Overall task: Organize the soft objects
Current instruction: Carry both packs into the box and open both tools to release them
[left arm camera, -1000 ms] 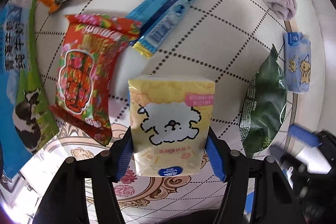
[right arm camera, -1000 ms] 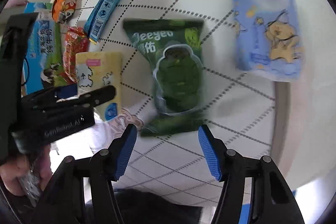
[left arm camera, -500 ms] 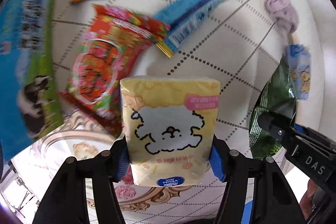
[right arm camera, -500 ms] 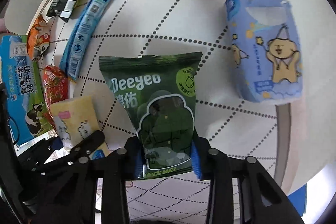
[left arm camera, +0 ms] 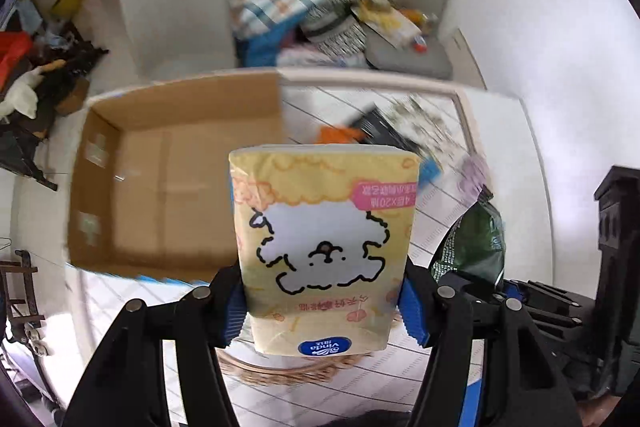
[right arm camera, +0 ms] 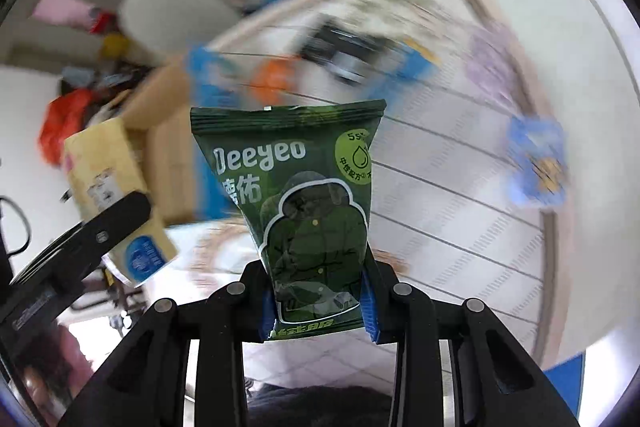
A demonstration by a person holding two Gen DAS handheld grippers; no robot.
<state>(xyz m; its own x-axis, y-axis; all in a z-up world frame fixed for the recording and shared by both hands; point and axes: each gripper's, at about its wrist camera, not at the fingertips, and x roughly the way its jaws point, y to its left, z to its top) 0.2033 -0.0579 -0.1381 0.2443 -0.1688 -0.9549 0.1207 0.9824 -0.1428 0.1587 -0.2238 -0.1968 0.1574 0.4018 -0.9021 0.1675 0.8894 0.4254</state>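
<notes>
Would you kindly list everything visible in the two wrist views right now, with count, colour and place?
tissue pack: 1, yellow with a white dog drawing, clamped in the left gripper, off the table
wipes pouch: 1, dark green, clamped in the right gripper
cardboard box: 1, brown, open, ahead and left of the tissue pack
blue packet: 1, blue with yellow figure, blurred, near the table's right edge
orange packet: 1, blurred, far side of the table
black packet: 1, blurred, far side
table: 1, white with dotted lines
chair: 1, pale, behind the box
left gripper: 1, black, blue pads
right gripper: 1, black, blue pads
</notes>
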